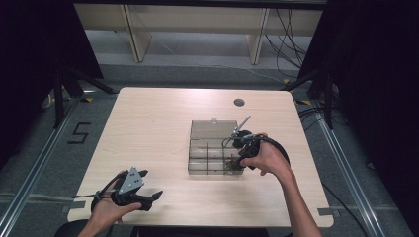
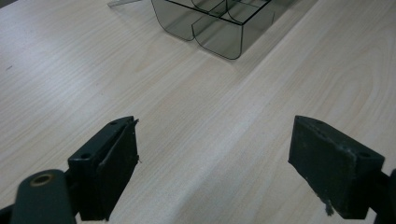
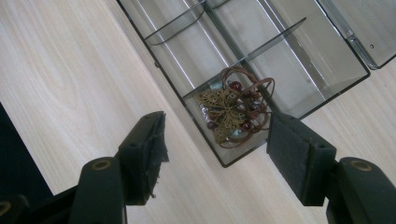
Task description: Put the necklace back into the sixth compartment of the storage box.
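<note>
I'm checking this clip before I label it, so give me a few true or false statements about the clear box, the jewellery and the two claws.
1. The beaded jewellery piece lies in a corner compartment of the clear compartment box. True.
2. The right claw is clamped on the jewellery. False: its jaws stand open above it, apart from it.
3. The left claw is open over bare wooden table. True.
4. The box lid is shut. False: it lies folded open.
5. Every compartment holds jewellery. False: the others in view look empty.

The desk (image 1: pixel 148 148) is viewed from above, facing forward. The compartment box (image 1: pixel 215 148) is seen close by both gripper views.
</note>
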The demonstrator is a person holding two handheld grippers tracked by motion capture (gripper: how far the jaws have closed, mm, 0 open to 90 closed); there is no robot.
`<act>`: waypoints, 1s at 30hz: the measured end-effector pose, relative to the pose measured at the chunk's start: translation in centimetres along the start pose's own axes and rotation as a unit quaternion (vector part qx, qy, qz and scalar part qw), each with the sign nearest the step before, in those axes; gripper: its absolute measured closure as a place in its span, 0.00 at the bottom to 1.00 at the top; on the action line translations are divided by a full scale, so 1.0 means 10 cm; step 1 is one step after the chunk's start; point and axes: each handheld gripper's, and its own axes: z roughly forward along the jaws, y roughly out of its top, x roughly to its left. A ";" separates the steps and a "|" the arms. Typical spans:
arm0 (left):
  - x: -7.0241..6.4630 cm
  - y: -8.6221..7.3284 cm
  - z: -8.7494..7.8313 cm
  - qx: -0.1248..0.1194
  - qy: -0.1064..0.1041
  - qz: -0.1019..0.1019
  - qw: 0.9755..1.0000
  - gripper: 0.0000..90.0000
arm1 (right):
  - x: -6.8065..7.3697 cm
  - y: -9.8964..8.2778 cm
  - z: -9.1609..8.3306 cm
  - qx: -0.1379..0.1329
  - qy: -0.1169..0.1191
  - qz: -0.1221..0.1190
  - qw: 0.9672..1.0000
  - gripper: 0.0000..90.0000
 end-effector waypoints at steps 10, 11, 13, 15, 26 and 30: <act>-0.02 -0.01 0.01 -0.004 0.000 -0.016 1.000 0.17 | 0.03 -0.09 0.02 -0.006 0.001 0.002 1.000 0.39; -0.02 -0.01 0.01 -0.004 0.000 -0.017 1.000 0.17 | 0.02 -0.10 0.02 -0.007 -0.004 -0.003 1.000 0.39; -0.02 -0.01 0.01 -0.004 0.000 -0.015 1.000 0.17 | 0.02 -0.11 0.02 -0.007 -0.001 0.003 1.000 0.38; -0.02 -0.01 0.02 -0.005 0.000 -0.016 1.000 0.17 | 0.04 -0.13 0.02 -0.011 0.002 0.009 1.000 0.37; -0.03 -0.01 0.02 -0.004 0.001 -0.018 1.000 0.17 | 0.08 -0.19 0.03 -0.024 0.009 0.010 1.000 0.33; -0.02 0.00 0.01 -0.001 0.005 -0.013 1.000 0.17 | 0.09 -0.21 0.04 -0.028 0.006 0.007 1.000 0.33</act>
